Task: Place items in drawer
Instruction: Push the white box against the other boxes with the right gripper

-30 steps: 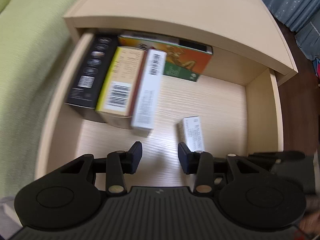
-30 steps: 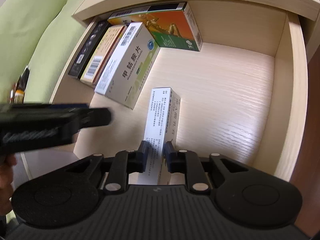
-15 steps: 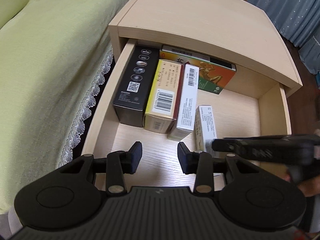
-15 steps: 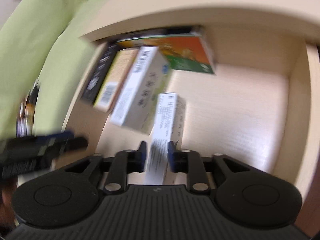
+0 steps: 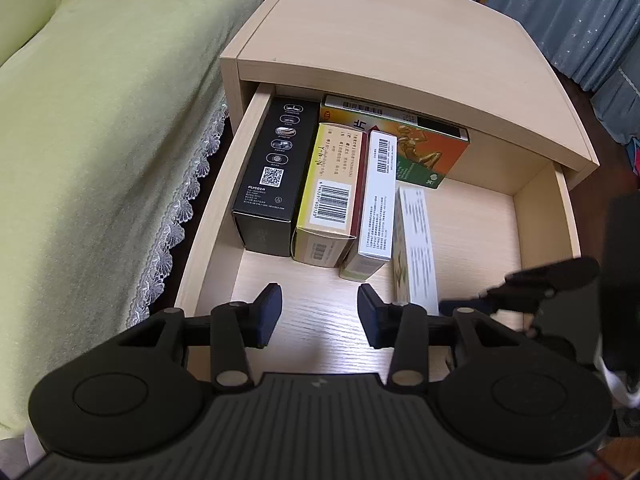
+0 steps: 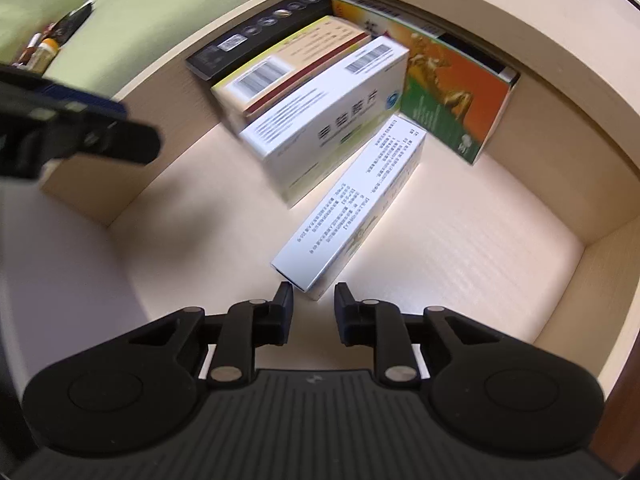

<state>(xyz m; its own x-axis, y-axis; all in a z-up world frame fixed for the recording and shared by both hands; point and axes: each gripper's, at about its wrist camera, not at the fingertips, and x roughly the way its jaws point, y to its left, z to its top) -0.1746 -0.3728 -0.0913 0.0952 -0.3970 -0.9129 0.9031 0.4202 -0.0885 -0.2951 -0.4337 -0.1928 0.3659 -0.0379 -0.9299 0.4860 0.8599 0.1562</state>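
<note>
The open wooden drawer (image 5: 208,216) holds a black box (image 5: 272,168), a yellow box (image 5: 332,184), a white box (image 5: 378,196) and an orange-green box (image 5: 432,148) at the back. A slim white box (image 6: 356,208) lies on the drawer floor against the white box (image 6: 332,120); it also shows in the left wrist view (image 5: 414,240). My right gripper (image 6: 314,300) is open just behind the slim box's near end, which lies angled to the fingers. My left gripper (image 5: 320,312) hangs open and empty over the drawer's front edge.
A bed with a green cover (image 5: 100,120) flanks the drawer on the left. The nightstand top (image 5: 400,48) overhangs the drawer's back. The drawer's right half (image 6: 480,248) is bare wood. Small bottles (image 6: 40,52) lie on the bed. Blue curtains (image 5: 580,8) hang at the far right.
The right gripper has let go of the slim white box, which now rests beside the white box. The left gripper has drawn back and up from the drawer.
</note>
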